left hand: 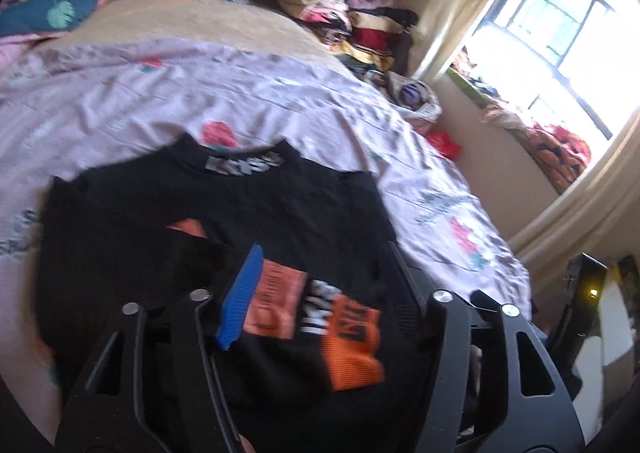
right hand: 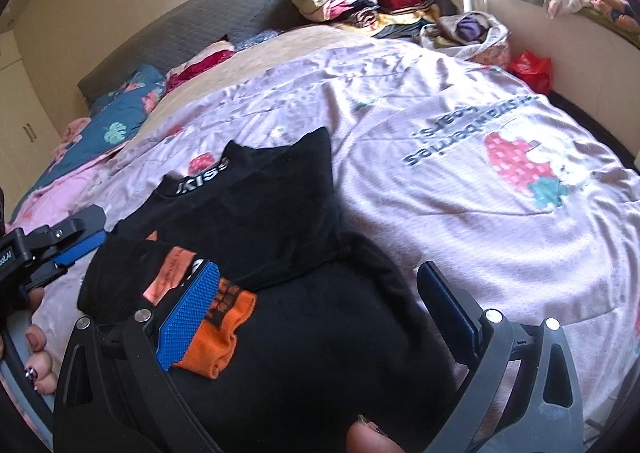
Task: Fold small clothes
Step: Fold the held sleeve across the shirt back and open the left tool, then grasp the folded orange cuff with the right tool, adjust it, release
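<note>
Left gripper [left hand: 320, 273] jaws apart, empty, over black shirt [left hand: 240, 205], lower centre frame. Right gripper [right hand: 320, 293] likewise open above shirt on pink bedsheet [right hand: 440, 113].

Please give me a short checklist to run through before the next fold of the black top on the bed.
1. Left gripper fingers apart, nothing pinched: ok.
2. Right gripper fingers apart, nothing pinched: ok.
3. Black top lying on the pink bedspread: ok.
4. Top lying flat: not ok, bunched at the near side.
5. Collar print in view: ok.
6. Hem edges visible: cannot tell.
</note>
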Demonstrator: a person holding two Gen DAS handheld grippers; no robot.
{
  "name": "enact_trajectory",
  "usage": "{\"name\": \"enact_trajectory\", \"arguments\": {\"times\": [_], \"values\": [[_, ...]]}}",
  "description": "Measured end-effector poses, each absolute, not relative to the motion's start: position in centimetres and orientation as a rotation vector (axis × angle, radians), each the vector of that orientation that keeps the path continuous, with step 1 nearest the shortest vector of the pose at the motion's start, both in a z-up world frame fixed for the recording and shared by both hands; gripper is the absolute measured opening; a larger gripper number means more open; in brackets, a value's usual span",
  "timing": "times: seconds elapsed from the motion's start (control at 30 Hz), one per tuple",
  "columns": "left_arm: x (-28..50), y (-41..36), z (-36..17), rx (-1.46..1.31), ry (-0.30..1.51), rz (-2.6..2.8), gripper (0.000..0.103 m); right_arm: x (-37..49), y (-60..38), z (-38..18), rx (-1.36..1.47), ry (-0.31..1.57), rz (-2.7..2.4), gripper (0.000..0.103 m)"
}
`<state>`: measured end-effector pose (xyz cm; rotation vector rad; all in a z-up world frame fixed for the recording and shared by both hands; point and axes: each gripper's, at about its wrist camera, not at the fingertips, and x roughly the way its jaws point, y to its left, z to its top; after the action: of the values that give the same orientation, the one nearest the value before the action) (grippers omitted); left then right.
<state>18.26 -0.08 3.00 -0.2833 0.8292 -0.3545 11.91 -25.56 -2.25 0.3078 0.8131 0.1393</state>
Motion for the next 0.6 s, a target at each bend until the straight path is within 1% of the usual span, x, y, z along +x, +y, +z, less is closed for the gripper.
{"name": "enact_trajectory", "arguments": {"times": [0.03,0.07,0.1,0.13,0.17,0.2,0.3,0.33,0.37,0.4,0.47,0.5,0.53,0.6], "values": [[18.3,0.8,3.0,-0.273,0.827,-0.317,0.058,12.0,-25.3,-2.4,0.319,0.824,0.164,0.098],[18.5,1.6,2.9,-0.27,0.825,-0.284,0.058,12.2,-24.7,-2.8,0.338,0.841,0.205,0.096],[18.6,2.5,2.8,-0.272,0.823,-0.252,0.059,12.3,-24.2,-3.1,0.354,0.851,0.24,0.091],[18.8,3.7,2.6,-0.281,0.821,-0.215,0.059,12.5,-23.4,-3.6,0.368,0.872,0.276,0.079],[18.9,5.1,2.3,-0.294,0.82,-0.175,0.059,12.6,-23.0,-3.9,0.373,0.886,0.29,0.072],[18.9,6.4,2.1,-0.31,0.82,-0.144,0.059,12.9,-22.4,-4.4,0.386,0.906,0.305,0.071],[18.6,9.6,1.6,-0.352,0.809,-0.08,0.06,13.6,-21.2,-6.1,0.439,0.96,0.314,0.057],[18.6,10.4,1.4,-0.362,0.807,-0.064,0.06,13.7,-20.8,-6.3,0.445,0.966,0.31,0.048],[18.6,11.3,1.1,-0.375,0.807,-0.047,0.061,13.8,-20.4,-6.5,0.437,0.965,0.304,0.041],[18.6,12.0,0.9,-0.385,0.809,-0.037,0.061,13.9,-19.8,-6.5,0.414,0.955,0.304,0.037],[18.6,13.6,0.1,-0.412,0.817,-0.002,0.061,14.1,-19.0,-6.5,0.369,0.946,0.303,0.022],[18.7,14.1,-0.3,-0.425,0.822,0.008,0.061,14.1,-18.8,-6.4,0.348,0.934,0.301,0.017],[18.6,14.6,-0.5,-0.438,0.822,0.012,0.061,14.0,-18.7,-5.9,0.344,0.907,0.31,0.009],[18.7,15.4,-0.9,-0.453,0.819,0.026,0.061,13.5,-18.8,-4.6,0.311,0.84,0.322,0.008]]}}
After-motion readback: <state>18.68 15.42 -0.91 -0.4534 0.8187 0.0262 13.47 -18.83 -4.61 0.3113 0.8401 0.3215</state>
